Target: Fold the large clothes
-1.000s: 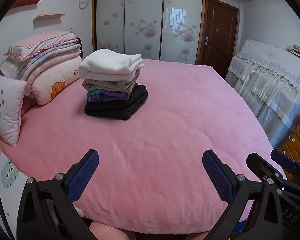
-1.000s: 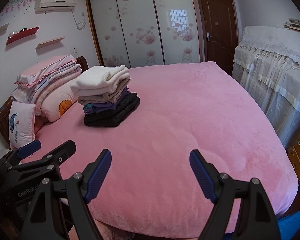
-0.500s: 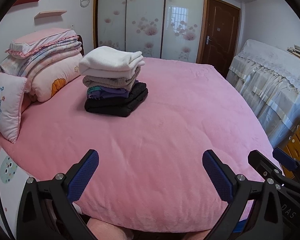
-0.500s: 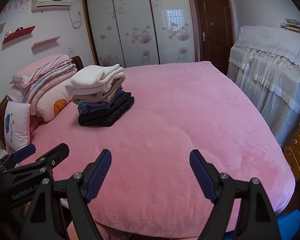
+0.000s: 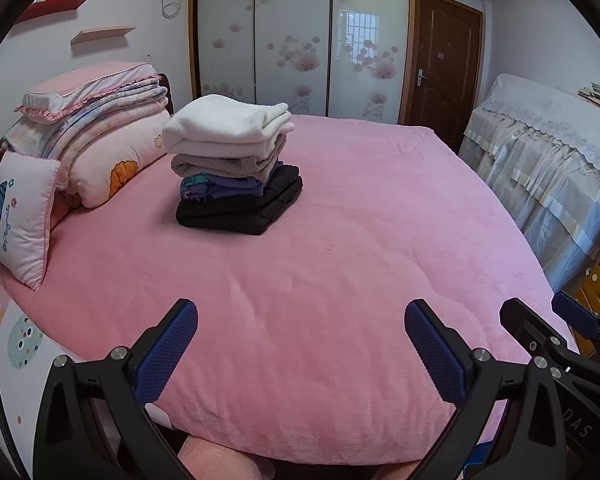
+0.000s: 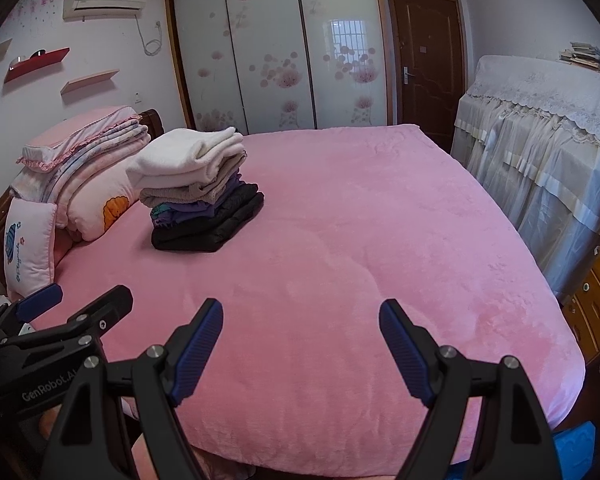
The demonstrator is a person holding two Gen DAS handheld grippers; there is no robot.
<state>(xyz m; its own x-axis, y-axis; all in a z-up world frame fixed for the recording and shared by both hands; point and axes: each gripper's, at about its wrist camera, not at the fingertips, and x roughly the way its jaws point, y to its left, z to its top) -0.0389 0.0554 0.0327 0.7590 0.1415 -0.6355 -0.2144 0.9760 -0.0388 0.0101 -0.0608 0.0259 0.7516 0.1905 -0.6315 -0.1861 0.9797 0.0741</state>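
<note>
Stack of folded clothes [image 5: 236, 168] nearer; folds face door.

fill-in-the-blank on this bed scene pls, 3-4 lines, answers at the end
1. The top garment on the stack of folded clothes is ____ in colour.
2. The bottom garment of that stack is ____.
3. The left hand-held gripper and the right hand-held gripper both hang over the pink bed with jaws ____.
4. The stack sits on the side of the bed nearer the ____, not the door.

Answers: white; black; open; pillows
</note>
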